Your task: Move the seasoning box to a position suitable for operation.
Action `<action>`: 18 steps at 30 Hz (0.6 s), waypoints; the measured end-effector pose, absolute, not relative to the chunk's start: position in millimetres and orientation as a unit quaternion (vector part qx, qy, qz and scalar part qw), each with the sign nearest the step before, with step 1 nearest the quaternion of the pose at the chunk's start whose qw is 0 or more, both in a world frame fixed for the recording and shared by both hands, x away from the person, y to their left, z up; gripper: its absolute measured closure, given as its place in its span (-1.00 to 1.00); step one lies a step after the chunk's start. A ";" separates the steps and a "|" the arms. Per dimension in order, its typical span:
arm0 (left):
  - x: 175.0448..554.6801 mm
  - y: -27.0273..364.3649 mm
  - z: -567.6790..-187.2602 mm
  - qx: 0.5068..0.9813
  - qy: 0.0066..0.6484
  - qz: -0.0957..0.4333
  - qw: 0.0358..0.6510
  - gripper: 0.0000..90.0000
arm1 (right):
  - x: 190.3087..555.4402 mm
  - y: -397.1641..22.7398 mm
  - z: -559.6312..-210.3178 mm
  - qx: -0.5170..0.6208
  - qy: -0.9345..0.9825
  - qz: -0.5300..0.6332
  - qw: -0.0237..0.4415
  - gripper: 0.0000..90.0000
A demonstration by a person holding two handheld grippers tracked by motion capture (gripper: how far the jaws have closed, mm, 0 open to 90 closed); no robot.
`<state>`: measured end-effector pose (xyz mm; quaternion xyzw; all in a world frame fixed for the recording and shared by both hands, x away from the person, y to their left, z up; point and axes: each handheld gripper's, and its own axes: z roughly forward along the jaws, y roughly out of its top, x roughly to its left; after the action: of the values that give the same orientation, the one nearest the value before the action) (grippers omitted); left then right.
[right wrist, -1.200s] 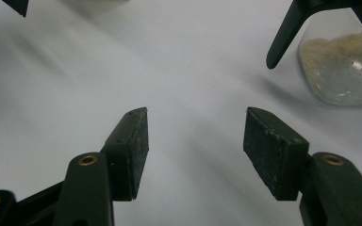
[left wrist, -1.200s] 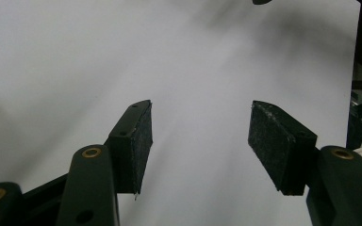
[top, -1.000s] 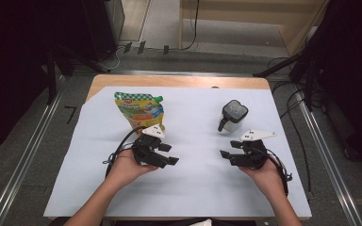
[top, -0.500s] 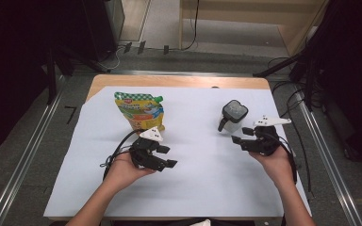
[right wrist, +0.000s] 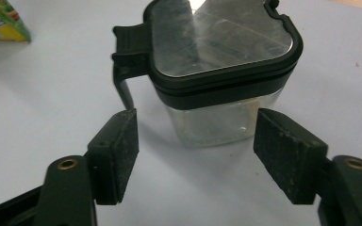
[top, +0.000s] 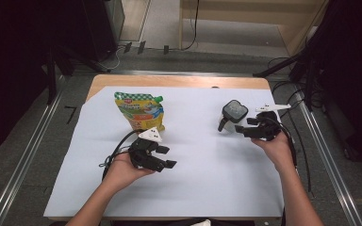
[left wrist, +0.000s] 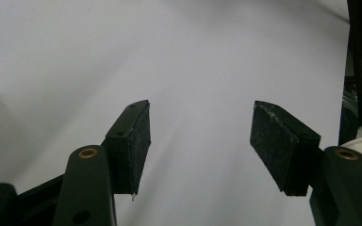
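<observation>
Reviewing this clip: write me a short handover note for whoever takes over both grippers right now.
Right gripper: open, its jaws have just been opening, nothing between the pads; it faces the clear jar with a black lid at close range without touching it.
Left gripper: open and empty, over bare white sheet.
Snack pouch: lying on the sheet beyond the left gripper, untouched.
Done: approach to the jar.
Left: probably close on the jar below its lid and lift.

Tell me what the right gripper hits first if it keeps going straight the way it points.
Most likely the clear square jar with the black lid: it stands dead ahead of the right gripper, whose open fingers have just widened, with nothing between them yet.
</observation>
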<state>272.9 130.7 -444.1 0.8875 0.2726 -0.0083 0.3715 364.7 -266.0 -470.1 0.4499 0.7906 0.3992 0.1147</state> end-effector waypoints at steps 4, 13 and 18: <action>272.9 130.8 -444.5 0.888 0.272 -0.010 0.371 -0.13 | 372.2 -265.0 -476.8 0.449 0.789 0.399 0.129 -0.44; 267.3 131.4 -448.3 0.890 0.274 -0.010 0.363 -0.13 | 386.9 -256.1 -497.2 0.456 0.773 0.418 0.144 -0.65; 263.3 135.6 -449.5 0.888 0.279 -0.011 0.364 -0.13 | 394.3 -251.3 -506.3 0.448 0.768 0.432 0.150 -0.72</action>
<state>263.3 135.6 -449.5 0.8884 0.2795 -0.0106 0.3642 394.3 -251.3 -506.3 0.4479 0.7684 0.4317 0.1499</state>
